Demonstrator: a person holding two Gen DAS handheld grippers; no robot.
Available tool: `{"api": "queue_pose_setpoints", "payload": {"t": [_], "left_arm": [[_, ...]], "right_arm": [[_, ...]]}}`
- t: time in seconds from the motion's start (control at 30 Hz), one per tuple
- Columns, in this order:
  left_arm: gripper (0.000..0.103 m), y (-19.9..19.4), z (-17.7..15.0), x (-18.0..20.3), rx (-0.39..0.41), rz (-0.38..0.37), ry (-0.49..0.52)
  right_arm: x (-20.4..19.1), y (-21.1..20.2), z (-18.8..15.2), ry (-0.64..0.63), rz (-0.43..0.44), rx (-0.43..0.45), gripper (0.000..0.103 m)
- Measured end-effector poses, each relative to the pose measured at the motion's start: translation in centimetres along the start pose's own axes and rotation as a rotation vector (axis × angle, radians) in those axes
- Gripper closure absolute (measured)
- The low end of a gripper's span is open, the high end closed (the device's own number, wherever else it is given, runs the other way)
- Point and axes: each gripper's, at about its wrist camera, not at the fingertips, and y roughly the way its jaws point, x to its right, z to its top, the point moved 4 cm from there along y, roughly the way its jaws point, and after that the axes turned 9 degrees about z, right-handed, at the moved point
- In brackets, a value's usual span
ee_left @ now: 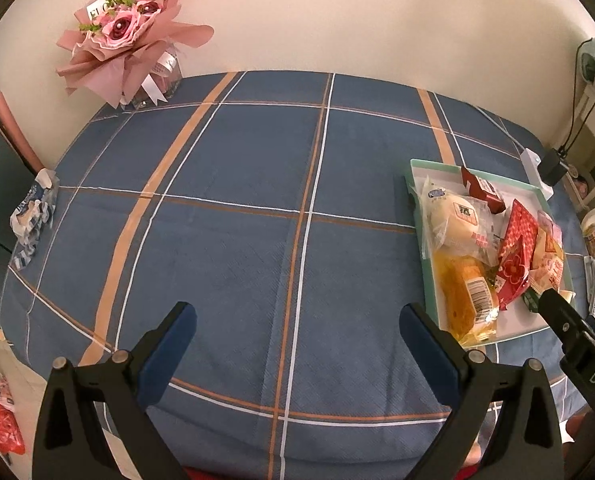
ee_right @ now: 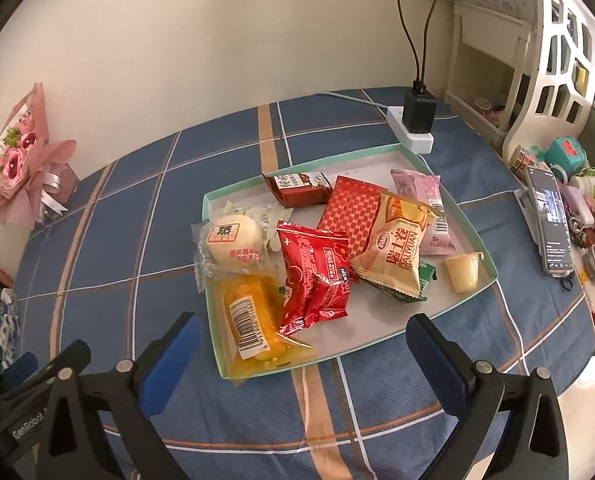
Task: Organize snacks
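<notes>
While both your grippers hang wide and empty, snacks sit heaped in green-rimmed tray [ee_right: 473,240]: ahead of right gripper [ee_right: 305,344], off right of left gripper [ee_left: 297,332]. Stage ambiguous: heap awaiting sorting, or gathered there already. Yellow cake packet [ee_right: 253,320] nearest right fingers.

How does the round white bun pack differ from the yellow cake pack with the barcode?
The round white bun in clear wrap is dome-shaped and pale; the long yellow cake pack with barcode is oblong and orange-yellow. The bun shows a printed label, the cake a barcode. Both lie along the shallow green-rimmed tray's left edge, overhanging it.
</notes>
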Motion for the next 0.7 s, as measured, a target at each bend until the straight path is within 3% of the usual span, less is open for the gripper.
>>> {"api": "queue_pose_setpoints", "payload": {"t": [0.7], "left_arm": [[0.002,-0.08,-0.04,-0.16,0.008,0.049,0.001]], "right_arm": [[-0.02,0.29,-0.10,0.001,0.013,-0.014,0.000]]}}
